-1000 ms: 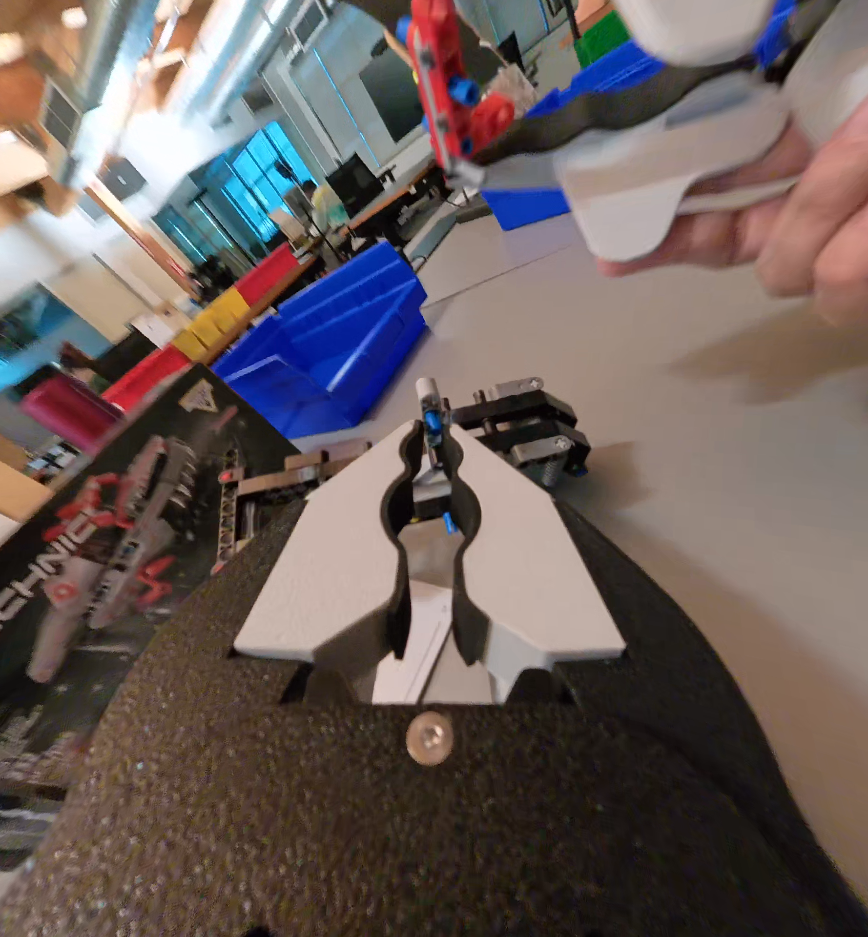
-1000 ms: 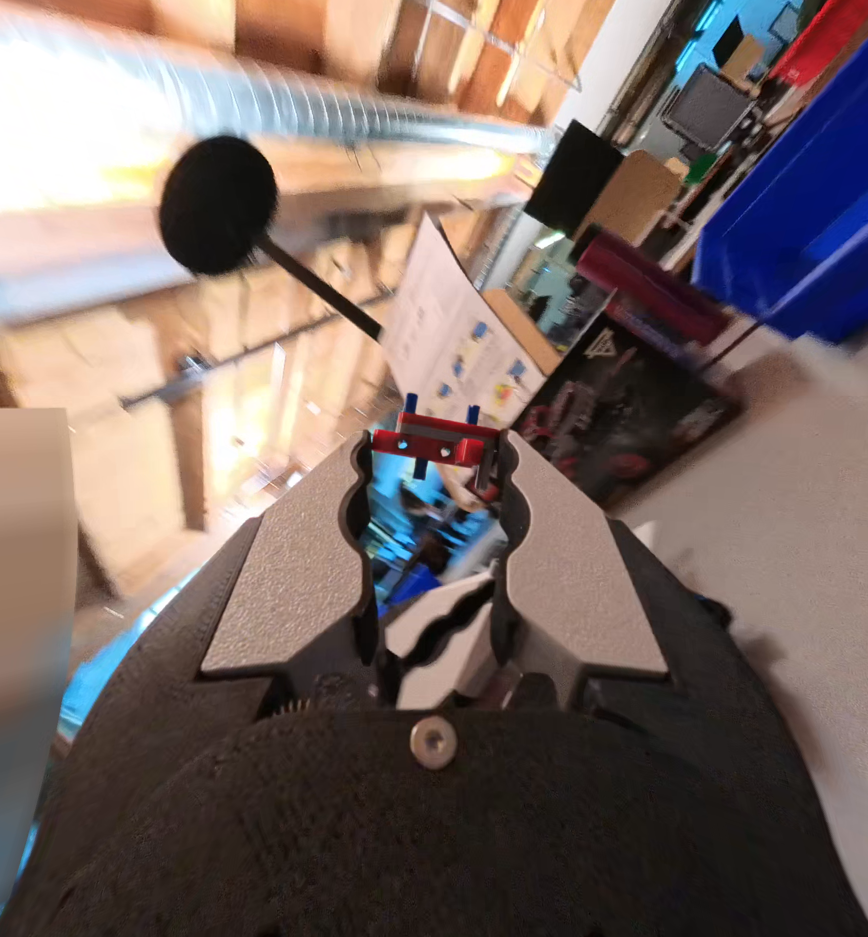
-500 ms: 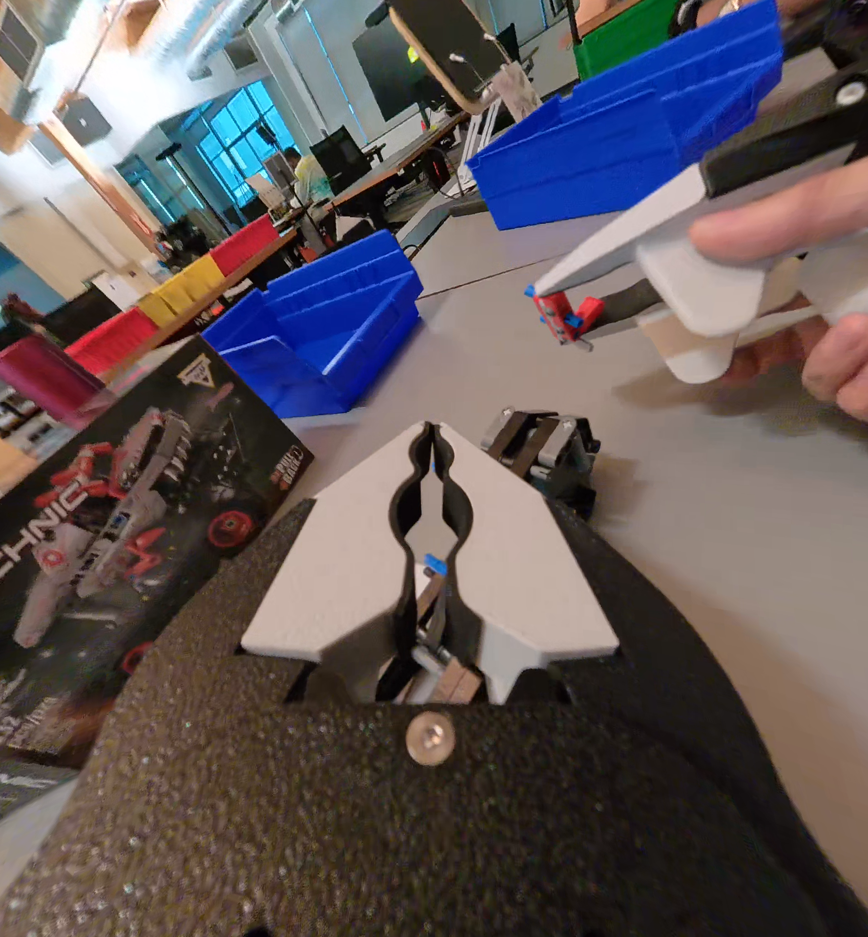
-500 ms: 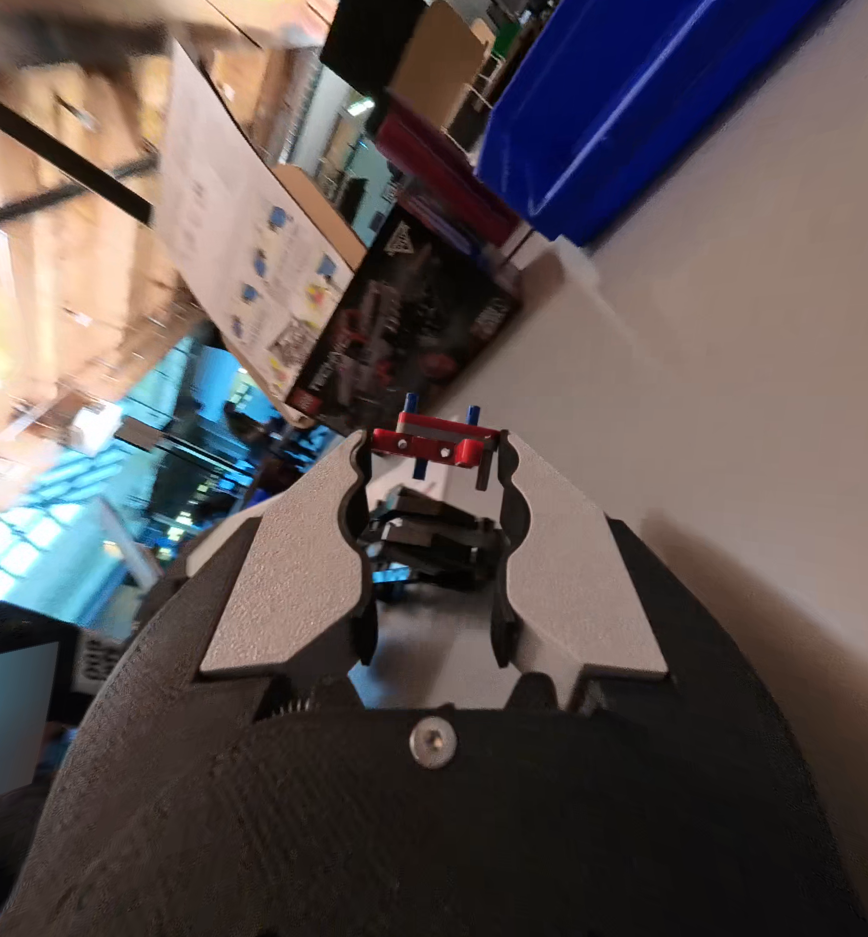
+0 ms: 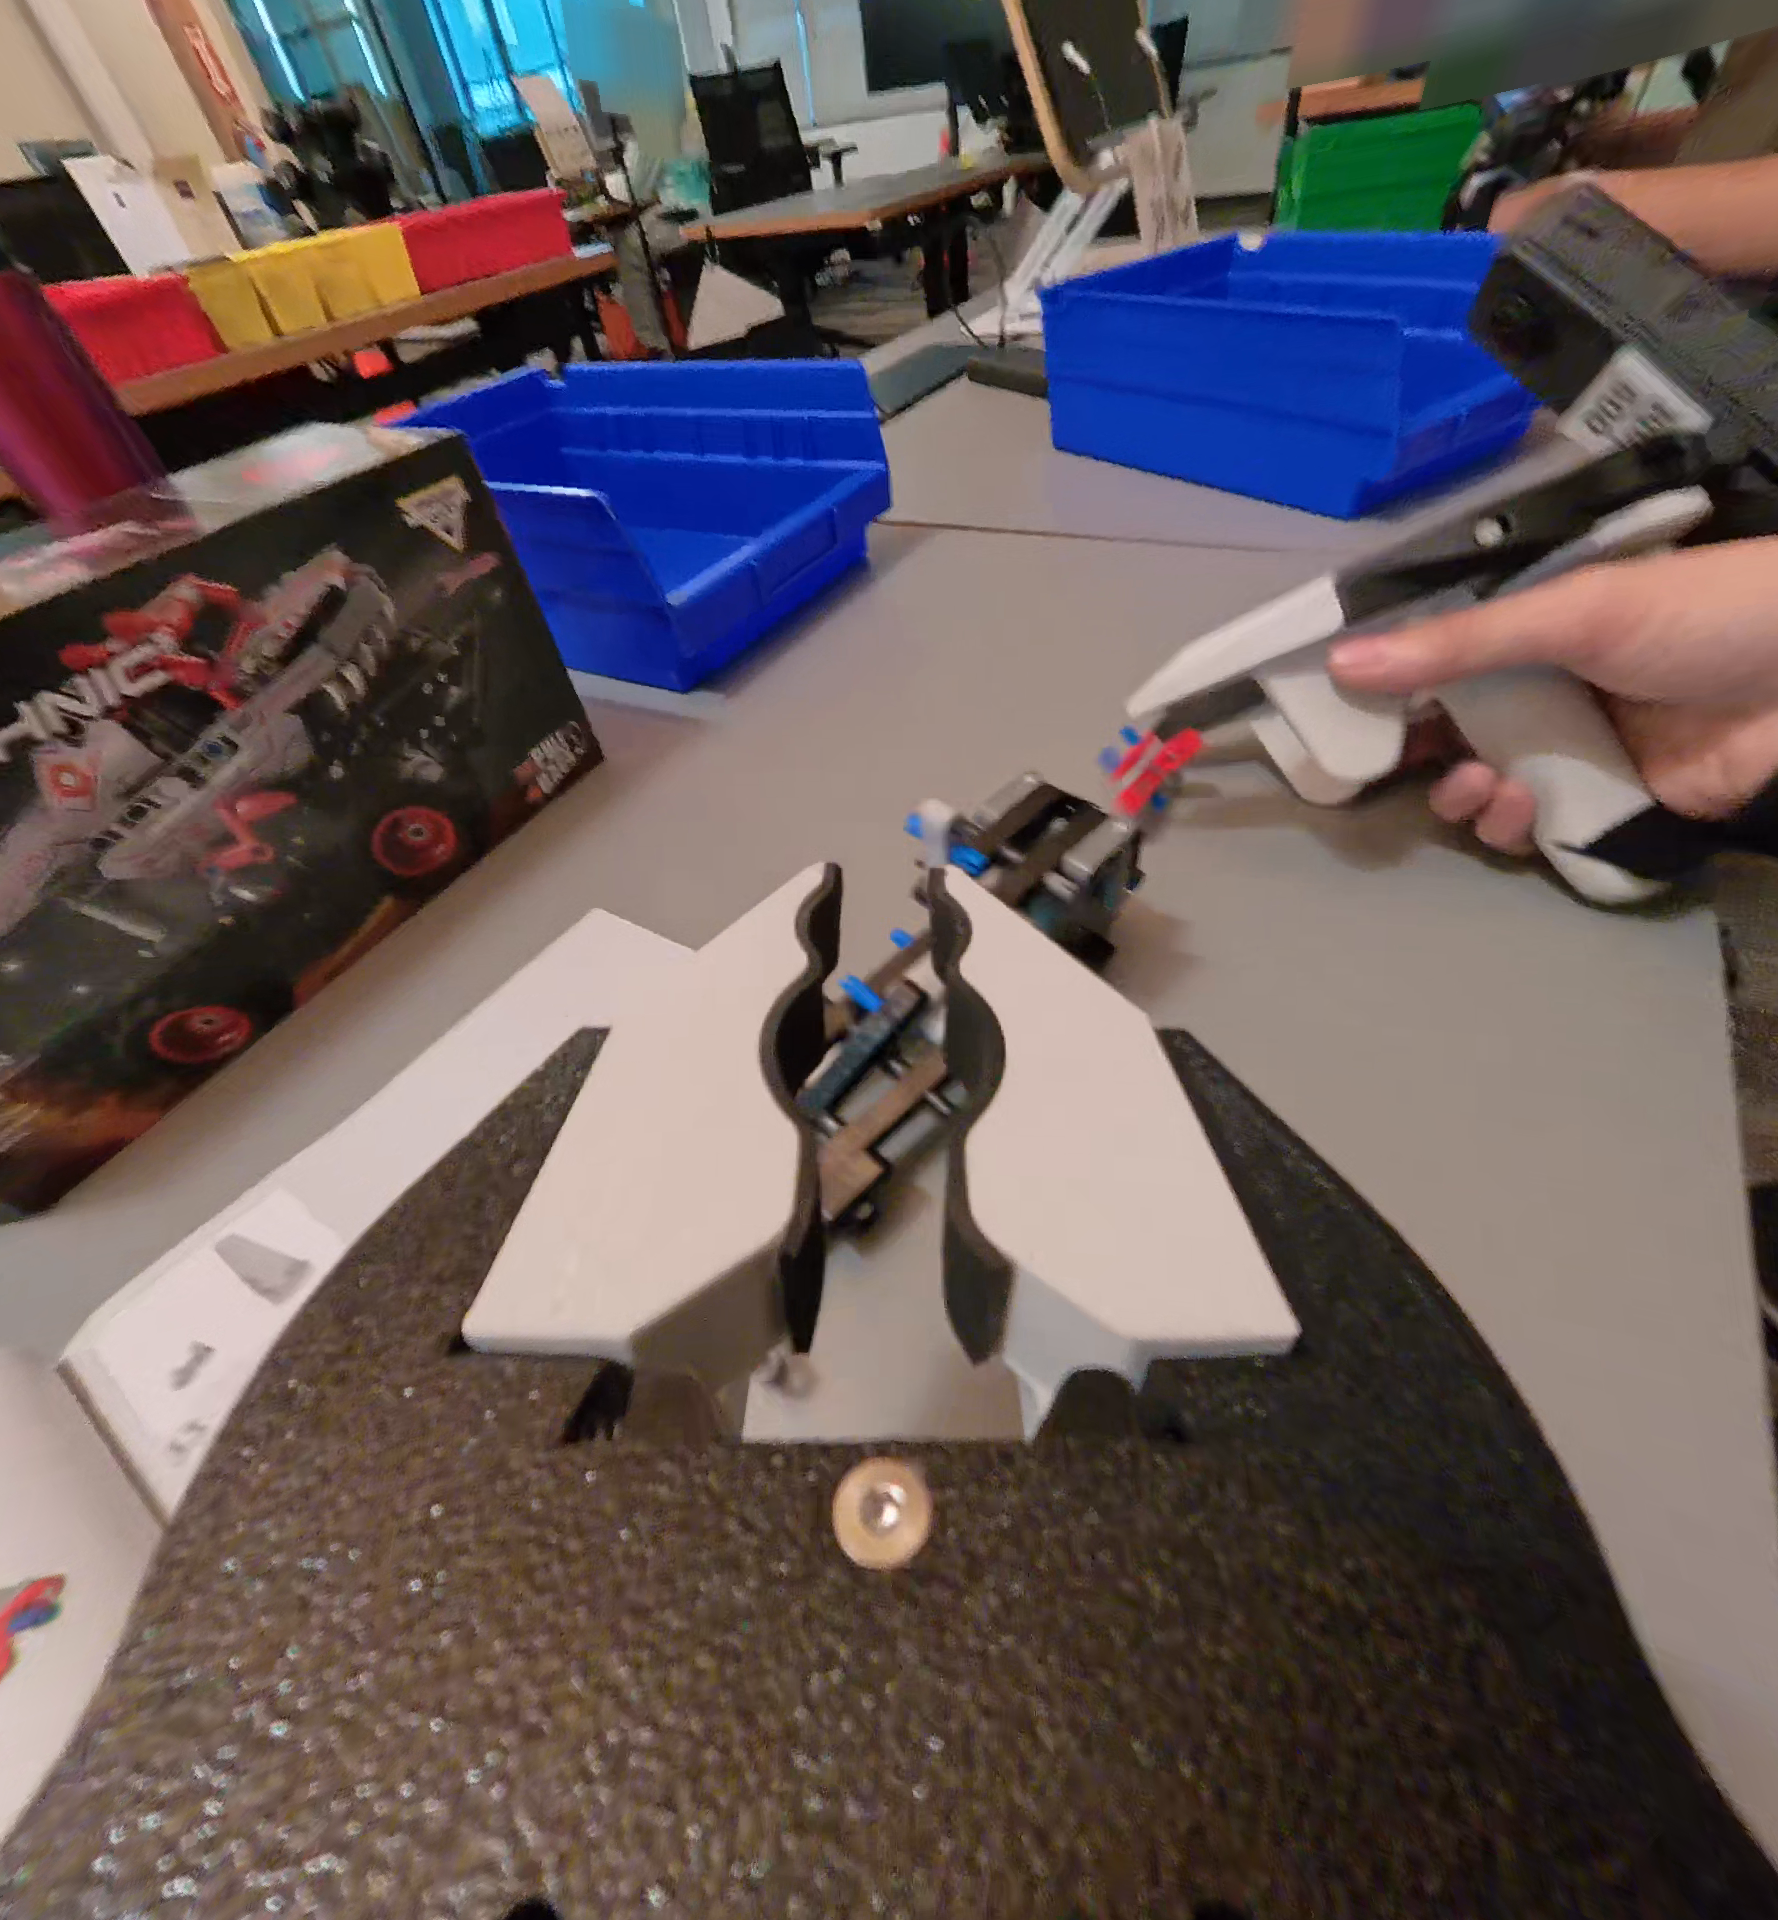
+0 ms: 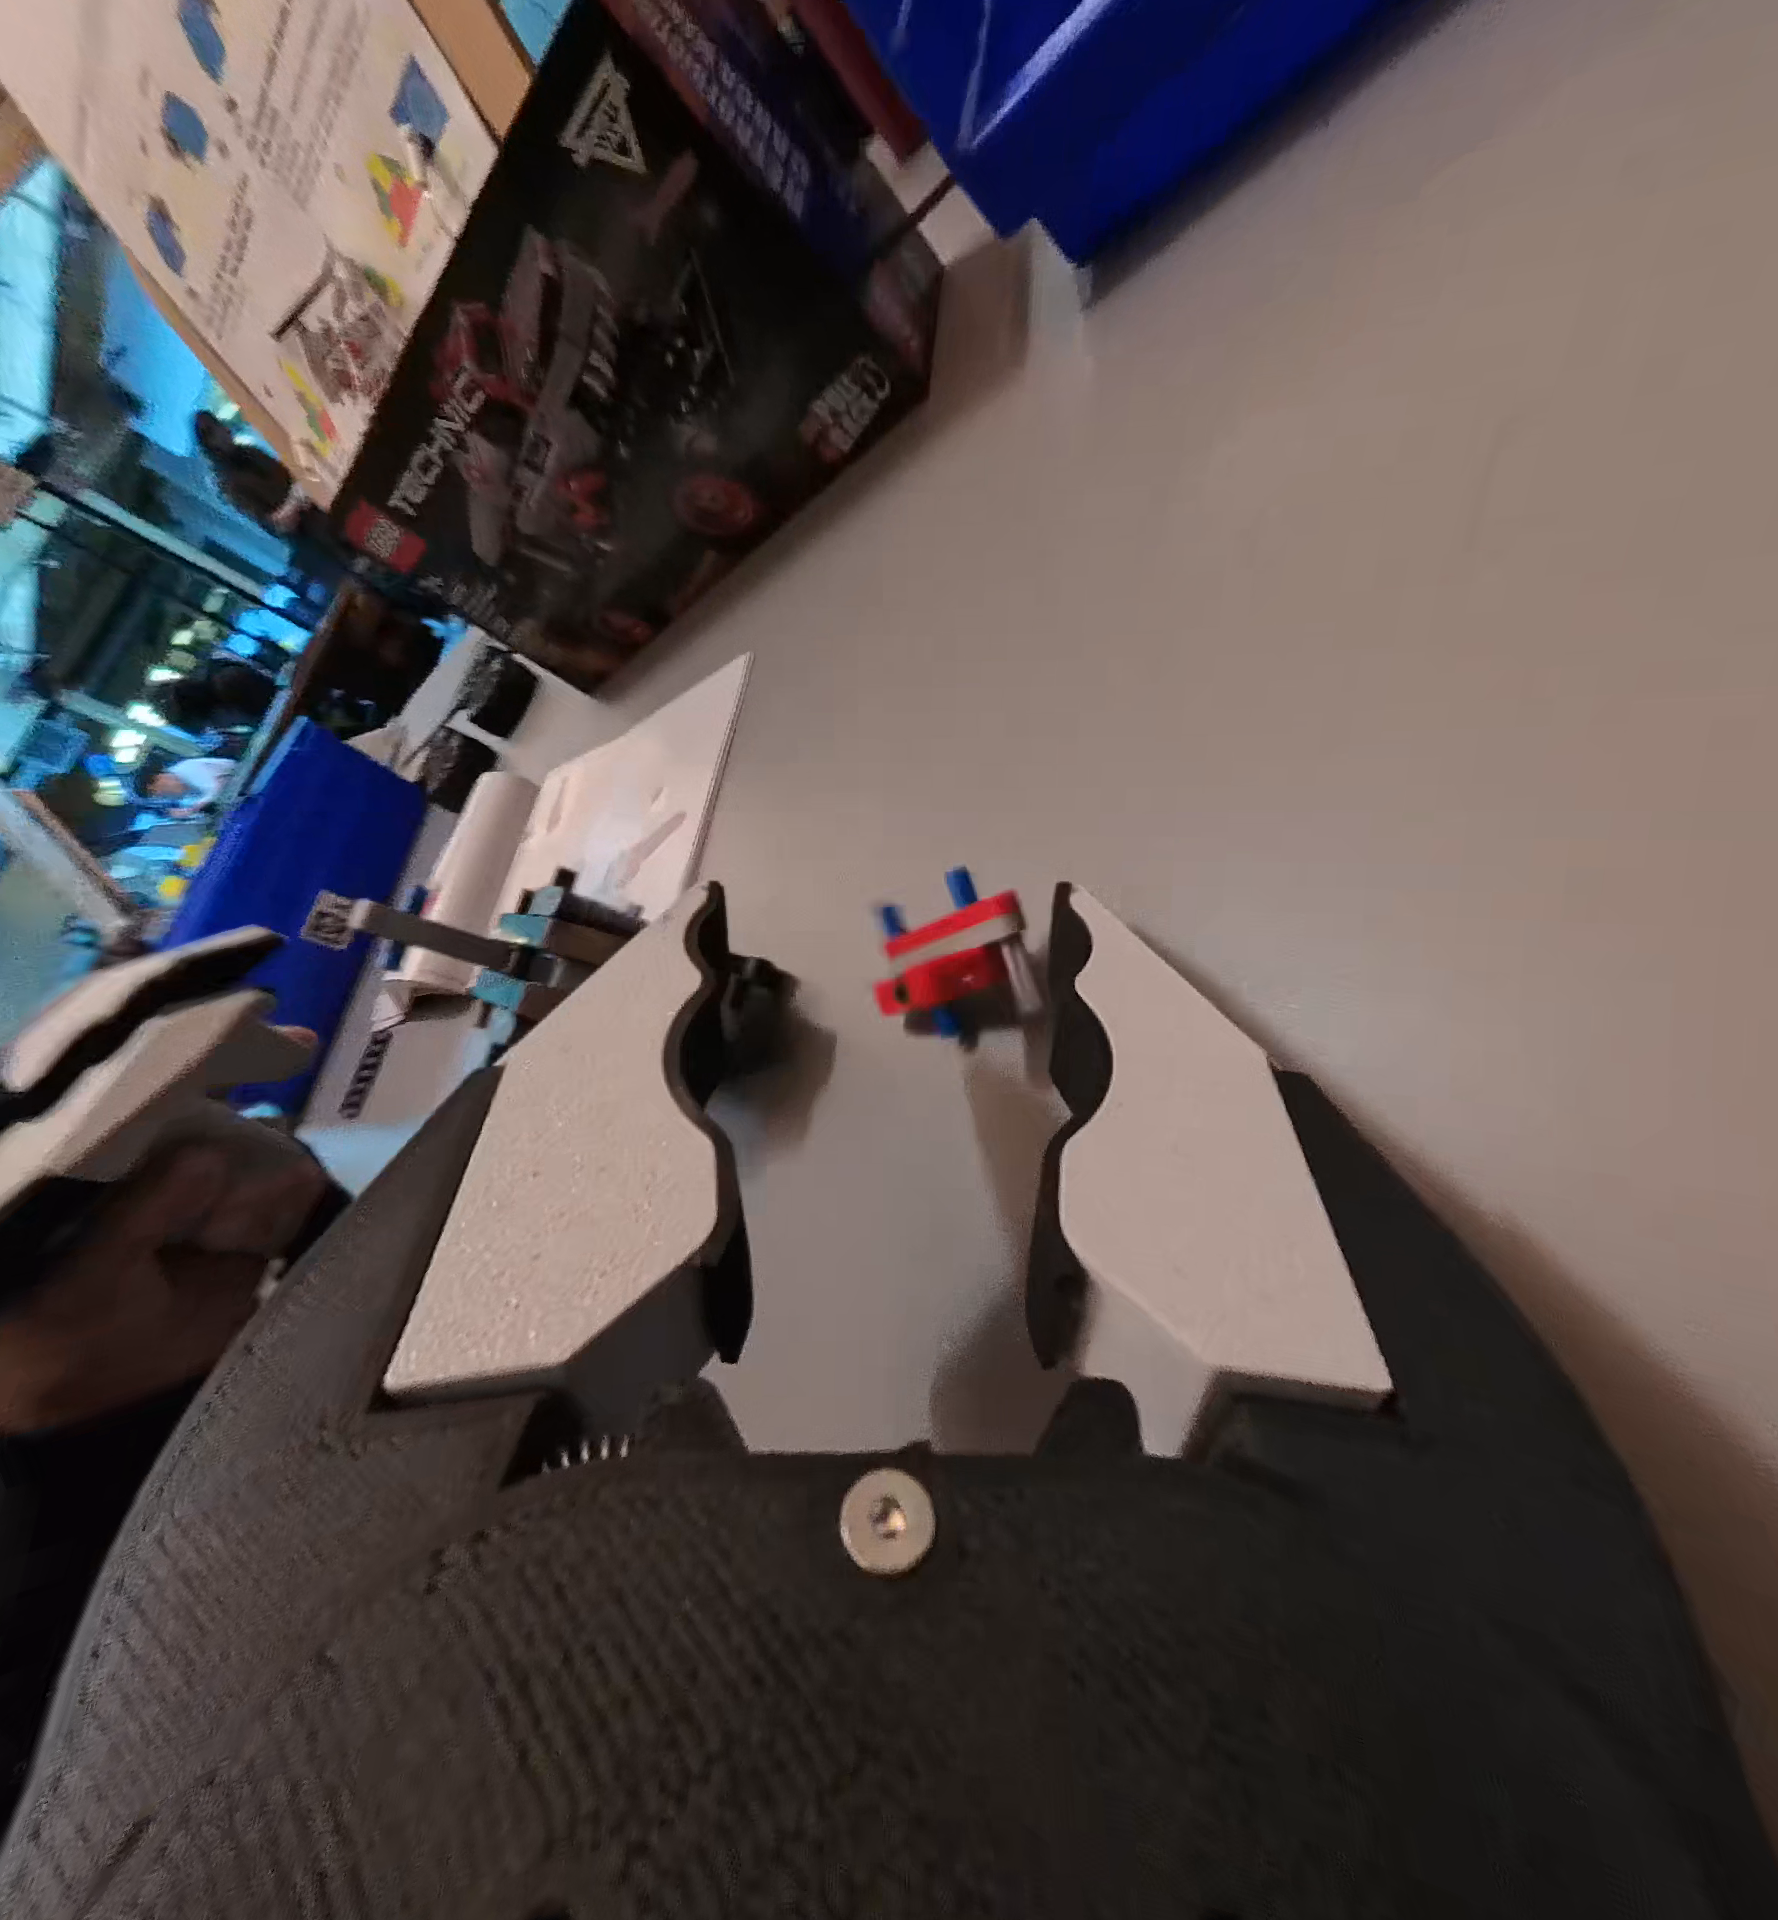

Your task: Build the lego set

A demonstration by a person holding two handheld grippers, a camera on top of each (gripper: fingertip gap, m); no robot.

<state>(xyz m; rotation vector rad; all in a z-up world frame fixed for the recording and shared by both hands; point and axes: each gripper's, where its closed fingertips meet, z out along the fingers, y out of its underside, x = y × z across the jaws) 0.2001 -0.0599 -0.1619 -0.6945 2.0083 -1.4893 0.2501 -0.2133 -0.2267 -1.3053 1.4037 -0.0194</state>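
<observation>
Two-tool lego assembly, both wrist views. We are showing the right tool (image 6: 887, 899) with its jaws spread wide. The red piece (image 6: 952, 966), carrying blue pins and a grey axle, is sitting between the tips, close against the finger (image 6: 1176, 1143) nearer the bench's (image 5: 1384, 1091) middle and clear of the other. Blur is keeping us from saying whether it is resting on the bench or hanging just above it. Its long axis is running across the gap, not along the fingers.

We are showing the left tool (image 5: 885, 878) with its jaws part-way apart, straddling one end of the dark assembly (image 5: 1056, 847). We cannot tell whether the pads are bearing on it. The assembly is lying mid-bench with its long axis running away from the left tool towards the red piece. The piece is hovering just beside its far end, so we are judging the coming move to be a mating of the two. The right tool is the nearer to the piece, the left to the assembly.

Near the bench's left edge, the set's black box (image 5: 241, 748) is showing a truck picture, a brand badge and lettering, which we are leaving unread. An open instruction booklet (image 5: 272, 1247) is lying beside it. Blue bins (image 5: 719, 520) are standing towards the far edge.
</observation>
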